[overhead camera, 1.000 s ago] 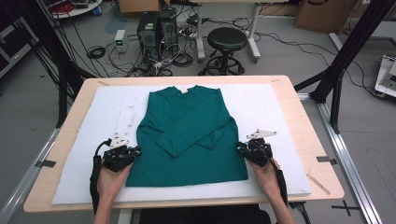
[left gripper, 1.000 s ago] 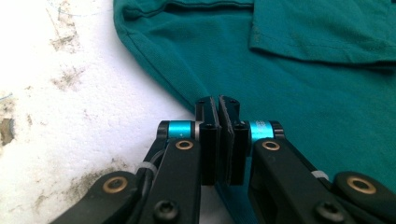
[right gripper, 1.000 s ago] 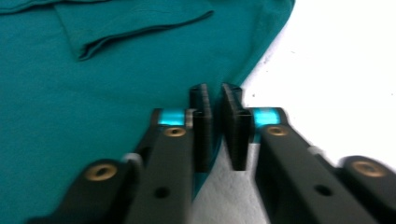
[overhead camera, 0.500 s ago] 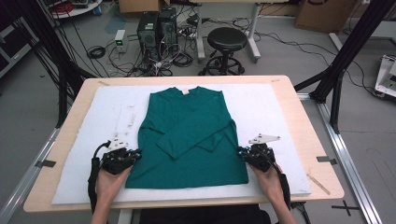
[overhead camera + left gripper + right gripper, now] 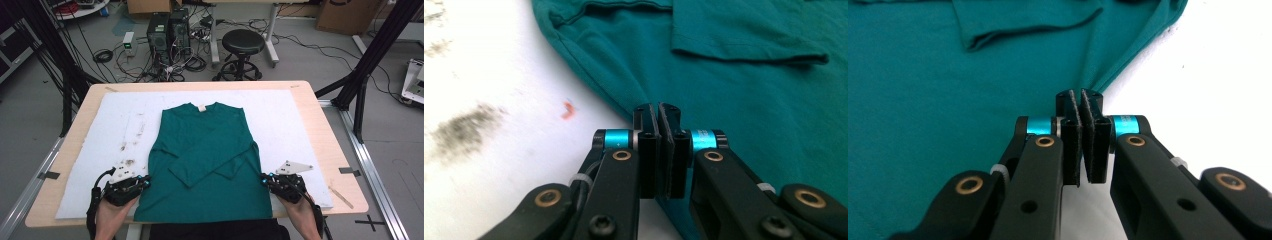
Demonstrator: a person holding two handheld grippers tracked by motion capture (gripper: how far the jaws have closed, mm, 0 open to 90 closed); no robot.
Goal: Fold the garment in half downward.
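Shirt, green with long sleeves, lies flat on the white pad, its sleeves crossed over the front. The left gripper and the right gripper are each pressed closed on a side edge near the hem. If one pinch holds too little cloth, that edge may slip out and the fold becomes crooked

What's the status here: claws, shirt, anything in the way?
Left claw shut on green shirt side edge. Right claw shut on opposite edge. Shirt flat on white mat, sleeves folded in. Nothing in the way.
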